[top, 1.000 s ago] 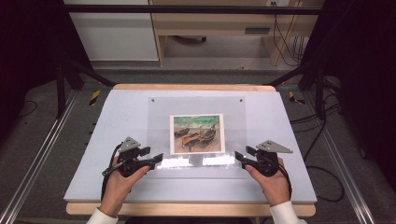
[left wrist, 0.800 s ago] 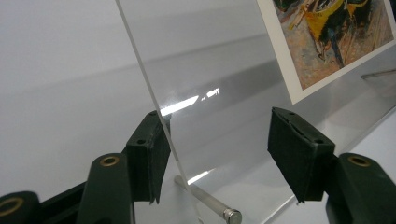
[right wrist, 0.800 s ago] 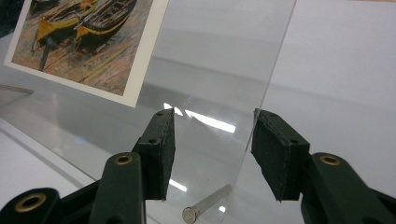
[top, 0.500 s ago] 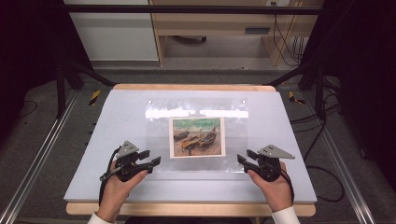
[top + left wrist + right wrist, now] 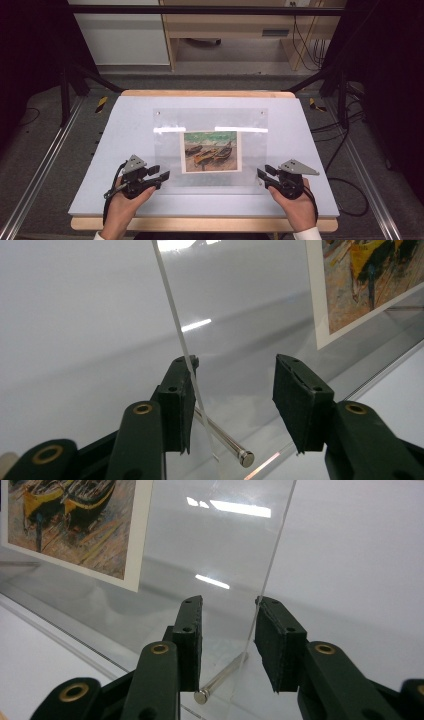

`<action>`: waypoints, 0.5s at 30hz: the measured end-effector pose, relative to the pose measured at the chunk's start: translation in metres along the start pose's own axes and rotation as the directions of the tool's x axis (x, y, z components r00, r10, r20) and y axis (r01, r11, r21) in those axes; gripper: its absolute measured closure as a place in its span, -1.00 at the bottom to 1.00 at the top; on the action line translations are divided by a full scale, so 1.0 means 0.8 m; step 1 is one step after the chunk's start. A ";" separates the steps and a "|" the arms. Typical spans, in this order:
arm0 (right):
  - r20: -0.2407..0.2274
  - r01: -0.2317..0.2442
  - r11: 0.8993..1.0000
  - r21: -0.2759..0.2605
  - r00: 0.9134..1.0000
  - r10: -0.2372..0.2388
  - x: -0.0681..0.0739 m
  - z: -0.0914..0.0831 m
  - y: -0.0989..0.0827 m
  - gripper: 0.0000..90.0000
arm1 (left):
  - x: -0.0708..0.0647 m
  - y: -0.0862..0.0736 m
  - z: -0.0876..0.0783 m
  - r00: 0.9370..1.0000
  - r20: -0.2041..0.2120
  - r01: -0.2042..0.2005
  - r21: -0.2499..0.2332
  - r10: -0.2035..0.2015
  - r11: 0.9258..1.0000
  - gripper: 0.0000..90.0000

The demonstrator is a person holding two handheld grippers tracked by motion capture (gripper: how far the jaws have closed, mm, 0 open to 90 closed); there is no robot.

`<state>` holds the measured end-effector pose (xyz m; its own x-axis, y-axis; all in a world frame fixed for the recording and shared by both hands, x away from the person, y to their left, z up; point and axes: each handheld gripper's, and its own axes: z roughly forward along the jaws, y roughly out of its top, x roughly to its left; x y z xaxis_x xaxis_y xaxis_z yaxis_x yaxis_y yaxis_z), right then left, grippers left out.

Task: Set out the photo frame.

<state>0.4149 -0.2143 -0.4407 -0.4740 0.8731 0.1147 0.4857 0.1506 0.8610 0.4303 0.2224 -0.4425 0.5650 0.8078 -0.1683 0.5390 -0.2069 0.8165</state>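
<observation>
My left claw [image 5: 164, 176] sits at the near left corner of the clear acrylic sheet [image 5: 210, 117], which lies on the pale grey table top [image 5: 125, 130]. In the left gripper view the sheet's thin edge [image 5: 175, 322] runs up from just inside my left-hand jaw and touches that pad; the other jaw stands apart from it. The jaws have just been closing with the corner between them, but they are not yet pinched on it. A small silver metal pin [image 5: 225, 442] pokes out below the corner, between my jaws.

My right claw [image 5: 262, 173] is at the near right corner, jaws half-wide and also just closing; the sheet edge [image 5: 272, 565] meets the right-hand pad, another silver pin [image 5: 220, 680] lies below. The white-bordered boat painting print [image 5: 210, 151] lies under the sheet, ahead of and between both claws.
</observation>
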 end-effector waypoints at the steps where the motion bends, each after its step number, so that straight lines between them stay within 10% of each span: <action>1: 0.001 -0.002 1.000 0.001 1.000 0.002 0.000 0.000 0.000 0.44 | 0.000 0.000 0.000 1.000 0.000 -0.001 0.000 0.001 1.000 0.14; 15: 0.005 0.010 1.000 0.002 1.000 -0.010 0.003 -0.005 -0.005 0.50 | -0.004 -0.004 -0.003 1.000 -0.007 -0.015 0.009 0.015 1.000 0.17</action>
<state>0.4085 -0.2147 -0.4418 -0.4751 0.8739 0.1033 0.4825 0.1605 0.8611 0.4252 0.2216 -0.4435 0.5686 0.8085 -0.1518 0.5361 -0.2242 0.8139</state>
